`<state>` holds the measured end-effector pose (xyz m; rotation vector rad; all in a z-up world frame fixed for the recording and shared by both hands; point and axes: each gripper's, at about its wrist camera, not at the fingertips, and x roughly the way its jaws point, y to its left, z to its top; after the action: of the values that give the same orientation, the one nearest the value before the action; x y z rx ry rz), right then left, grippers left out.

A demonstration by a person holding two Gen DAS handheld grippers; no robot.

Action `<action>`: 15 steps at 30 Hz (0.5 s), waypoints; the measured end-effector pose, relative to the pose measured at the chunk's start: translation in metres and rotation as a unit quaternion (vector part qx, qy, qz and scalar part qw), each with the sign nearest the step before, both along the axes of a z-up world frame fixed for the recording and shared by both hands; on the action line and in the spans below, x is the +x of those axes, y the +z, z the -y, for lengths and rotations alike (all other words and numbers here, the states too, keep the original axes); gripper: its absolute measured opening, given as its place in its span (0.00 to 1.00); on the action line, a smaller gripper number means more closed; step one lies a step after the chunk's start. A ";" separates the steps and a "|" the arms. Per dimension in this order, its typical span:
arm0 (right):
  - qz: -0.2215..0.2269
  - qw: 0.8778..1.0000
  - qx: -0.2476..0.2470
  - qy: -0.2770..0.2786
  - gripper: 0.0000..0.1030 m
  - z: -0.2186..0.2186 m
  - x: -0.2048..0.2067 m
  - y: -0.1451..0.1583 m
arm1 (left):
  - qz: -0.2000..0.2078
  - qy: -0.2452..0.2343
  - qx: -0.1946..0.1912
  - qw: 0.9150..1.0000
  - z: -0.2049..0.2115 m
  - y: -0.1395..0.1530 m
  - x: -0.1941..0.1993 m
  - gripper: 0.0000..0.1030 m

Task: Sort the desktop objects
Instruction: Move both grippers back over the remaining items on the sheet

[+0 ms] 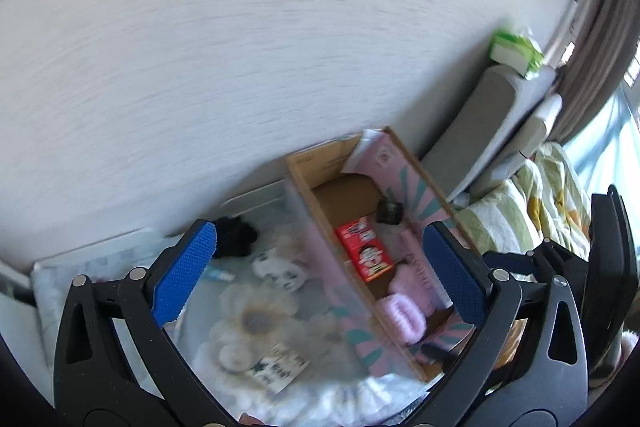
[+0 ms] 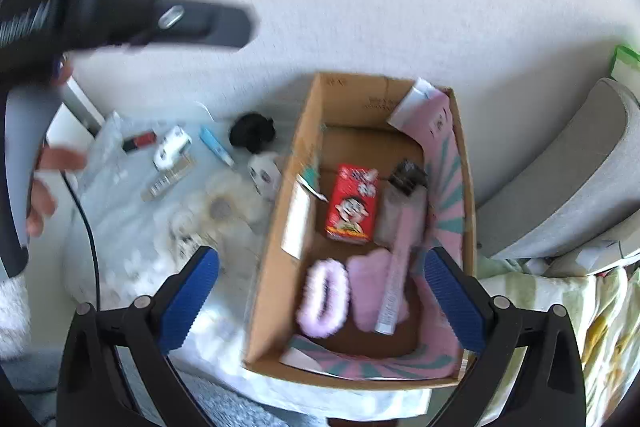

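Both tools hang spread wide and empty, right tool over the open brown cardboard box holding the red carton, left tool nearby, so hasty, blurred reaches risk clipping the box wall.

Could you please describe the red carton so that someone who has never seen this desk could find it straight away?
Look for the open cardboard box against the white wall. The red carton lies flat on its floor, near the middle. It is the only red thing inside, with a cartoon face printed on it, unlike the fluffy pink items nearby.
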<state>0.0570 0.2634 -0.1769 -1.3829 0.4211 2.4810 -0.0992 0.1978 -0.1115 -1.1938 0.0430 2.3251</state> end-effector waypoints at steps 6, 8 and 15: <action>-0.018 0.999 -0.023 0.012 0.99 0.025 -0.024 0.006 | 0.009 0.055 0.005 0.998 0.082 -0.006 -0.005 1.00; -0.013 1.000 -0.017 0.022 0.99 0.037 -0.037 0.005 | 0.016 0.071 0.001 0.997 0.108 -0.010 -0.008 1.00; 0.008 0.997 -0.052 0.053 0.99 0.074 -0.081 -0.003 | 0.036 0.112 -0.051 0.992 0.185 -0.031 -0.018 1.00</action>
<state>-0.0245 0.1895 -0.1801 -1.4999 0.4914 2.5640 -0.1177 0.0124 -0.1428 -1.3957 0.0006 2.4961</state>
